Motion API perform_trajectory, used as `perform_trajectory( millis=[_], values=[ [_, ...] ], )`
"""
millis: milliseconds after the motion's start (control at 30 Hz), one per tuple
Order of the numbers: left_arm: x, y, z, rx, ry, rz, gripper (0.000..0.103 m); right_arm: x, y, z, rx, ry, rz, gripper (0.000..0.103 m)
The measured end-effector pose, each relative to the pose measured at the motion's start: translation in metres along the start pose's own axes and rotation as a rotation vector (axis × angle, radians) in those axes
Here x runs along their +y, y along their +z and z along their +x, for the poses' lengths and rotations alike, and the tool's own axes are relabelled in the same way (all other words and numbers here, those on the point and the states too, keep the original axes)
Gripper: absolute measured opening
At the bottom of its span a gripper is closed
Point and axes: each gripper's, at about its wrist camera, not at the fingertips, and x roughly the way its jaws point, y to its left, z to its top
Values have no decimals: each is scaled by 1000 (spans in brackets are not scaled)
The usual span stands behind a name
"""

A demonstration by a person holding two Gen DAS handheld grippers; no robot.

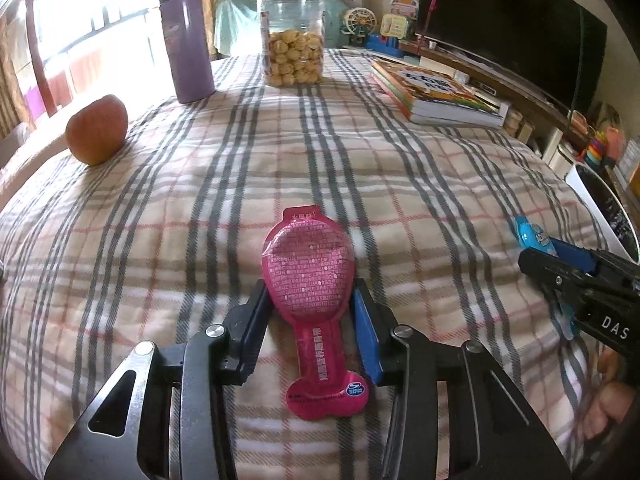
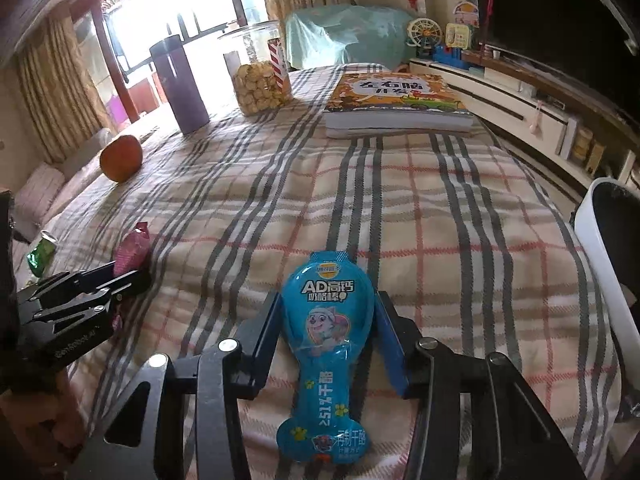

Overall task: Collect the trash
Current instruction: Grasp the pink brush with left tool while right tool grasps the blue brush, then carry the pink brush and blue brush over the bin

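Note:
A pink snack wrapper (image 1: 310, 280) lies flat on the plaid cloth, between the fingers of my left gripper (image 1: 310, 296); the jaws stand open on either side of it. A blue snack wrapper (image 2: 326, 344) lies flat between the fingers of my right gripper (image 2: 326, 312), which is open too. The right gripper (image 1: 560, 264) and the blue wrapper (image 1: 528, 234) show at the right of the left wrist view. The left gripper (image 2: 132, 272) and the pink wrapper (image 2: 130, 250) show at the left of the right wrist view. A green wrapper (image 2: 40, 256) lies at the far left edge.
At the back stand a purple flask (image 1: 186, 40), a clear cookie jar (image 1: 292, 36) and stacked books (image 1: 436, 92). An apple (image 1: 96, 130) sits at the left. A white bin (image 2: 608, 248) with a dark inside stands off the right edge. A TV shelf runs along the right.

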Motion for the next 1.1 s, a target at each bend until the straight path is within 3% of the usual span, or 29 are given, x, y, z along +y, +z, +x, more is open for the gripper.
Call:
perform_trajectory(
  millis=[200,567,1100],
  values=[
    [-16,-8,-13,-5,-28,6,39,-10,-10,-17,-22,74,33,47],
    [-43,-16,-36,-6,-204,-49,39,-35,-27,-54,-65,142,103,47],
    [-114,-15,-57,-27,-304,56,39,-82,-45,-98,-121,119,192,47]
  ],
)
